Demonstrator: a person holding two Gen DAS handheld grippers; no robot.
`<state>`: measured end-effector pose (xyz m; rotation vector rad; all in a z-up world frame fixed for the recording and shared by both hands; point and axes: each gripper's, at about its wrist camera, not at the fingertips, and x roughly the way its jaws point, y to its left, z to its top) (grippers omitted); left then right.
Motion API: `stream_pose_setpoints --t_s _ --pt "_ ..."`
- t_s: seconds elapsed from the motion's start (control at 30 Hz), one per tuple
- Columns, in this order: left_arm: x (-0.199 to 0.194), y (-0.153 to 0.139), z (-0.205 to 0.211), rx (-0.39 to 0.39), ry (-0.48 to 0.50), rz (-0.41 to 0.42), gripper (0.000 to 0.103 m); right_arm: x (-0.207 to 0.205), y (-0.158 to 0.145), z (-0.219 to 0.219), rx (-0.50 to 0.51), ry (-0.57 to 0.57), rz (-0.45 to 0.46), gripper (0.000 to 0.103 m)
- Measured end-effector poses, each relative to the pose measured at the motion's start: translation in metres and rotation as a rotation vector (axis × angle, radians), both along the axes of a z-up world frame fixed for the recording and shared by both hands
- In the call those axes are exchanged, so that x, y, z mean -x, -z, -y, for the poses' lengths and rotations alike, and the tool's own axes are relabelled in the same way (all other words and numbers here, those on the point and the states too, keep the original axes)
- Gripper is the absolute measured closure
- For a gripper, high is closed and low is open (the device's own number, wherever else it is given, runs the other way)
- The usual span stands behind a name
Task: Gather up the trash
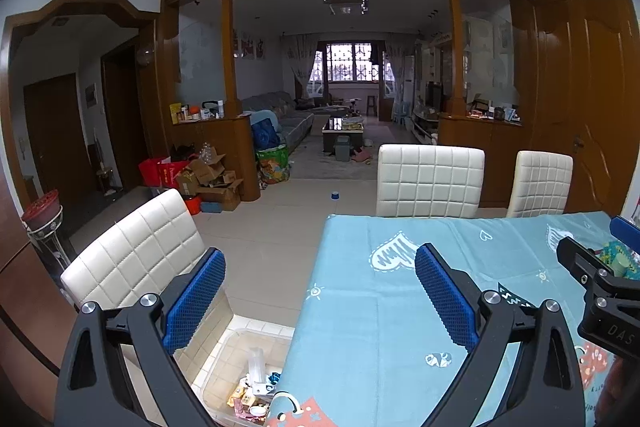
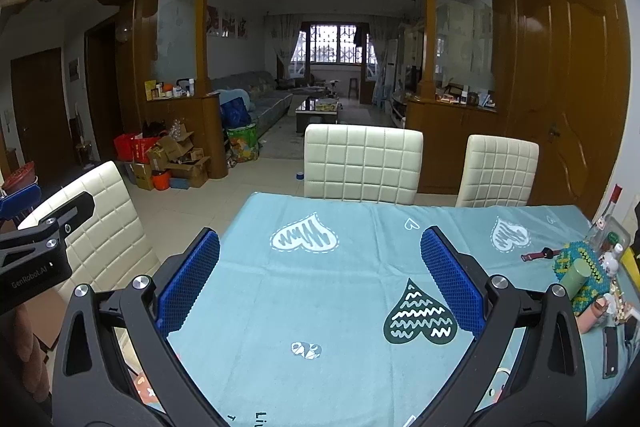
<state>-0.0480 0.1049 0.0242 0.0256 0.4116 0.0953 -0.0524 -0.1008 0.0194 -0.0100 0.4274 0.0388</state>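
Trash sits in a clear plastic bin [image 1: 224,383] on the floor just left of the tabletop [image 1: 400,307]: small wrappers [image 1: 244,397] and a clear tube, partly hidden by the blue cloth edge, labels unreadable. Left gripper [image 1: 316,295] jaws wide, empty. Right gripper [image 2: 320,279] jaws wide, empty, above the cloth. Far right clutter [image 2: 580,271] is cut off.

Both grippers look the same: black plastic frame w/ triangular cut-outs in the arms, round silver screws at the pivots. The left gripper [image 1: 320,291] has two fingers w/ blue pads [image 1: 446,297], surface is a fine dotted grid. The right gripper [image 2: 320,273] has same blue textured pads [image 2: 188,281]. On the side of the housings small white markings, "GenRobot.AI" and "DAS".
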Motion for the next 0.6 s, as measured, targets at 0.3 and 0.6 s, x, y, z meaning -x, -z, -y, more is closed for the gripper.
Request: stream_pose_setpoints --t_s 0.3,0.6 --pt "0.0006 0.0009 0.0056 -0.013 0.008 0.003 0.01 -0.0008 0.0015 0.0071 -0.014 0.006 0.0 0.003" --pt "-0.0042 0.0031 0.0046 0.002 0.015 -0.025 0.01 -0.0021 0.0038 0.007 -0.006 0.004 -0.012 0.003"
